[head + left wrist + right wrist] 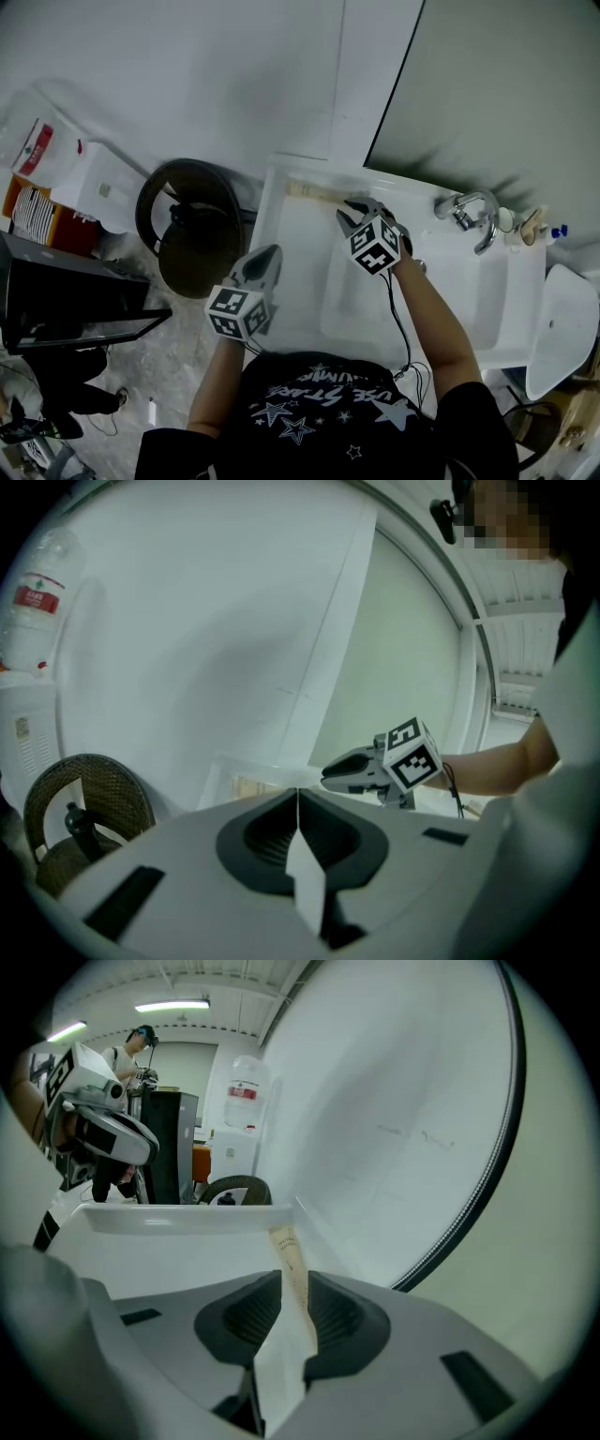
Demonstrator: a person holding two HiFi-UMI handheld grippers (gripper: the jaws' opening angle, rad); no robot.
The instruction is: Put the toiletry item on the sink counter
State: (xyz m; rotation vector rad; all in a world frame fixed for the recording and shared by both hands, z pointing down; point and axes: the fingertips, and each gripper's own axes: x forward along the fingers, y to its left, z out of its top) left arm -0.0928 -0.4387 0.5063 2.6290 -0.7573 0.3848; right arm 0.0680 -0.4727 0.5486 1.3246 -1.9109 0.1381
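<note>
A long, thin tan toiletry packet (313, 192) lies flat along the back edge of the white sink counter (292, 246), close to the wall. My right gripper (351, 217) hovers just right of its near end, open, nothing held. In the right gripper view the packet (286, 1246) shows through the gap between the parted jaws, resting on the counter below. My left gripper (270, 255) hangs over the counter's front left corner, shut and empty. From the left gripper view the packet (246, 786) and my right gripper (327, 778) appear beyond the closed jaws.
A chrome faucet (472, 216) stands behind the basin (455, 295), with small bottles (531, 228) to its right. A dark wastebasket (192, 230) sits on the floor left of the counter, a white water dispenser (98, 186) further left. A mirror (497, 84) fills the wall above.
</note>
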